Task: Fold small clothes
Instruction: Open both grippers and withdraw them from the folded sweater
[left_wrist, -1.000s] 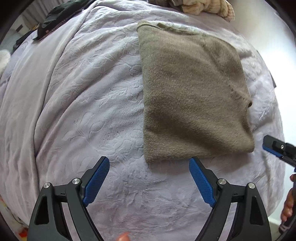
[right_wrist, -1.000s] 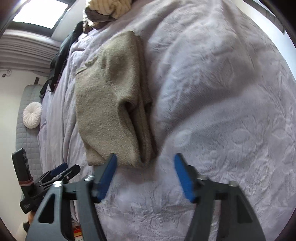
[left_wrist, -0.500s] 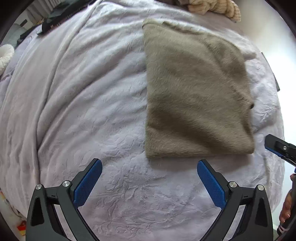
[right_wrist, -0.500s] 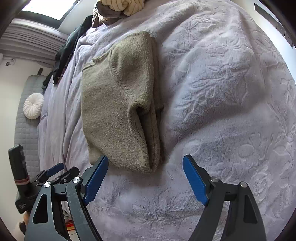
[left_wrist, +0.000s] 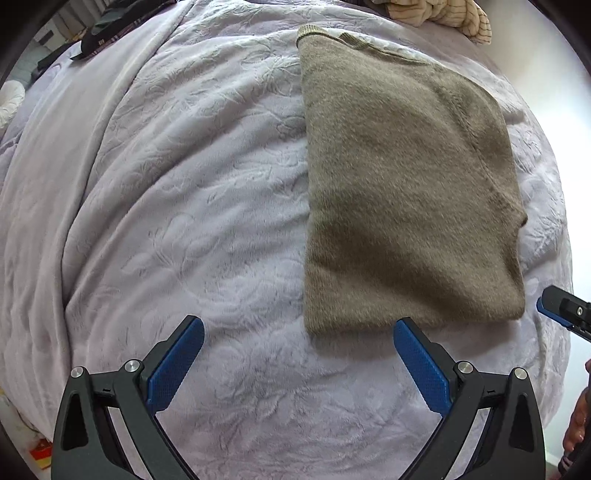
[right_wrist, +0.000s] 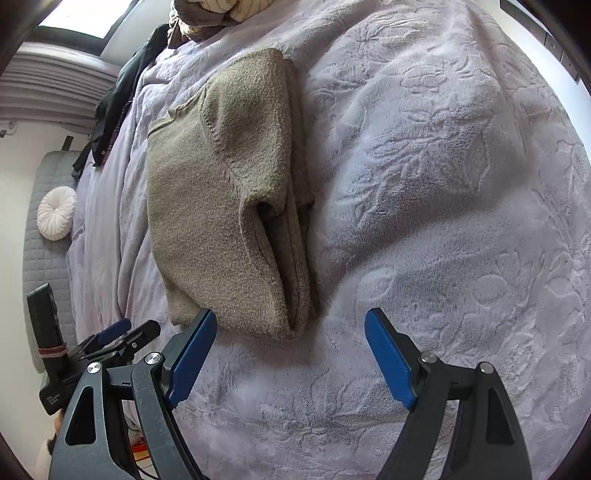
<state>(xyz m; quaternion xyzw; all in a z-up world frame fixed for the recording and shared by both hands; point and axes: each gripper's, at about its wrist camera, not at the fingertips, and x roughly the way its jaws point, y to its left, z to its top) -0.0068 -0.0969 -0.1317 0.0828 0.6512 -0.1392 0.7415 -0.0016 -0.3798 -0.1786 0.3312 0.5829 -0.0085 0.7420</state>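
No readable writing or brand anywhere; small print on the black handle at the right-wrist view's left edge is too small to tell.

Left gripper (left_wrist: 297, 343) points straight down over the blanket (left_wrist: 184, 206), jaws wide apart, nothing between; its right pad sits just at the sweater's near edge. Right gripper (right_wrist: 290, 338) tilts steeply down, jaws spread wide after just opening, empty; left pad just beside the sweater's near corner.

Sweater (left_wrist: 402, 192), olive-tan, lies folded flat on the blanket, right of centre. Striped clothes pile (left_wrist: 439, 14) at far edge.
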